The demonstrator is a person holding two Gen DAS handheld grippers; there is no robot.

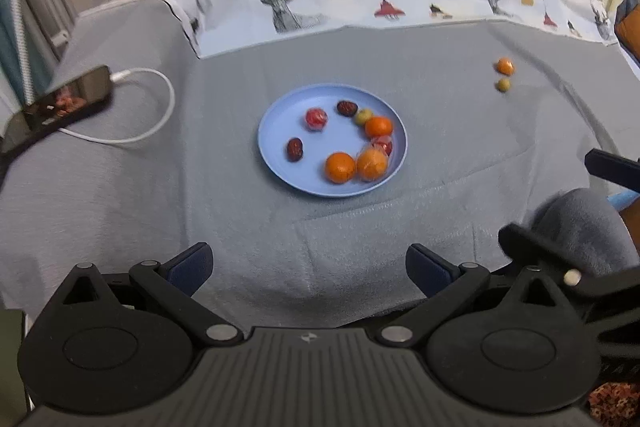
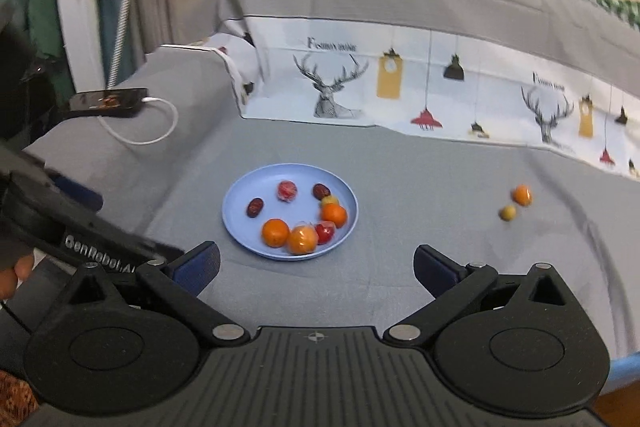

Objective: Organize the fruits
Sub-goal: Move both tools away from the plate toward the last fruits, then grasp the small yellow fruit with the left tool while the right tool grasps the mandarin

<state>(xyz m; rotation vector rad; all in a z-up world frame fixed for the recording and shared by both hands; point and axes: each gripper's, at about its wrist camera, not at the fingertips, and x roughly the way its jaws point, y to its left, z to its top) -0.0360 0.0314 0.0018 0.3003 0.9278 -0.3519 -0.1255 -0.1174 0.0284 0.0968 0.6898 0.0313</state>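
Jaws wide apart on both grippers, nothing between.
Left wrist: left gripper (image 1: 308, 269) above bare grey cloth (image 1: 120, 195), blue plate (image 1: 280, 147) of fruit ahead, small orange (image 1: 505, 66) far right. Right wrist: right gripper (image 2: 316, 269) near plate (image 2: 240, 211) edge, open cloth rightward.

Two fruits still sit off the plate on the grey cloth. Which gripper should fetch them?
Probably right. The small orange fruit and yellow-green fruit lie right of the round blue plate. The right gripper is open and empty, and the left gripper sits on the far side.
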